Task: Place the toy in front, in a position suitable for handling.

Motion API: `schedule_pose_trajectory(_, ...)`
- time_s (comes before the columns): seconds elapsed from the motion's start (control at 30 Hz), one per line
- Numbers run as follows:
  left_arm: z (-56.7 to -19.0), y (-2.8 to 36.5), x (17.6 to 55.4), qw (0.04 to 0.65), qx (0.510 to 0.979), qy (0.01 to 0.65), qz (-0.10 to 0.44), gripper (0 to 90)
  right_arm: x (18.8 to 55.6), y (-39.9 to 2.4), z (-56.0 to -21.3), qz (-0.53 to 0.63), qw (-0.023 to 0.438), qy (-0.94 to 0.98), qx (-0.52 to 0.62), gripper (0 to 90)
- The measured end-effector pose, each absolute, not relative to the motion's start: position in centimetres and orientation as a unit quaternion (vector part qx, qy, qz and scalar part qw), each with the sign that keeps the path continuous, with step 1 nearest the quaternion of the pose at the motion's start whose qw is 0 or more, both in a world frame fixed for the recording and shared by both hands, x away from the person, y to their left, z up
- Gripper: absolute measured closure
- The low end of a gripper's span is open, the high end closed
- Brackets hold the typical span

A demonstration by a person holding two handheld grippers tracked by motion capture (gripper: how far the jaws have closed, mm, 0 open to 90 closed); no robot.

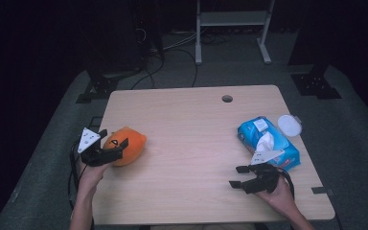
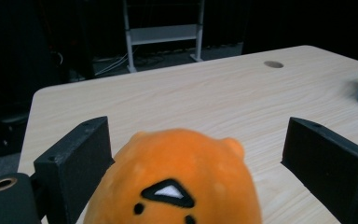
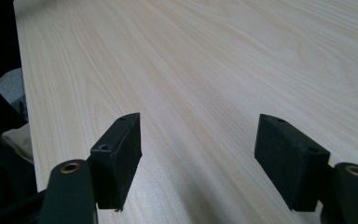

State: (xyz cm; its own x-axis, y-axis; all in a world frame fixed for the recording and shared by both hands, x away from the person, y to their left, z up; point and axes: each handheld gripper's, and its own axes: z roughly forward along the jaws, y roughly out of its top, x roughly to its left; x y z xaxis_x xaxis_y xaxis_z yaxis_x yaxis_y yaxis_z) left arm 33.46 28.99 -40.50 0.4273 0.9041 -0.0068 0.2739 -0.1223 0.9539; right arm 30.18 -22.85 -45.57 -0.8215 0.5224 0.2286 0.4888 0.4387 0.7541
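High view: the left gripper point(image 1: 111, 143) straddles the orange plush toy point(image 1: 130, 142) near the bench's point(image 1: 191, 134) left edge; the right gripper point(image 1: 239, 176) idles, spread wide, just beside the blue wipes pack point(image 1: 287, 149). Left gripper view: jaws wide, the plush toy point(image 2: 182, 177) between them, untouched. Closing should be centred and gentle, since the toy looks soft. Right gripper view: jaws wide over bare bench point(image 3: 214, 70).

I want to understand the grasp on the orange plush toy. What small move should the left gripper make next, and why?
Probably close the jaws. The left gripper is open with the orange plush toy already between its jaws; the left gripper view shows a gap on the right side and little or none on the left. The toy rests on the table, so closing should secure it before lifting.
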Motion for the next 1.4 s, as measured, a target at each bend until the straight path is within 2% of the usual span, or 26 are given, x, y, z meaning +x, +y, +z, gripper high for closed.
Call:
schedule_pose_trajectory(0.4, -42.2, 29.9, 34.2, 0.486, 0.687, 0.443, 0.311, 15.0, 30.2, -22.8, -45.6, 0.436, 0.018, 0.850, 0.295, 30.9)
schedule_pose_trajectory(1.03, -43.9, 30.1, 34.4, 0.471, 0.713, 0.445, 0.268, 47.9, 30.2, -22.6, -45.7, 0.433, 0.017, 0.852, 0.295, 31.3)
schedule_pose_trajectory(1.17, -43.9, 30.1, 34.4, 0.471, 0.713, 0.446, 0.267, 50.6, 30.2, -22.6, -45.7, 0.434, 0.017, 0.852, 0.294, 31.4)
schedule_pose_trajectory(1.4, -44.1, 30.5, 34.5, 0.483, 0.700, 0.458, 0.259, 49.0, 30.2, -22.6, -45.7, 0.434, 0.017, 0.852, 0.293, 31.4)
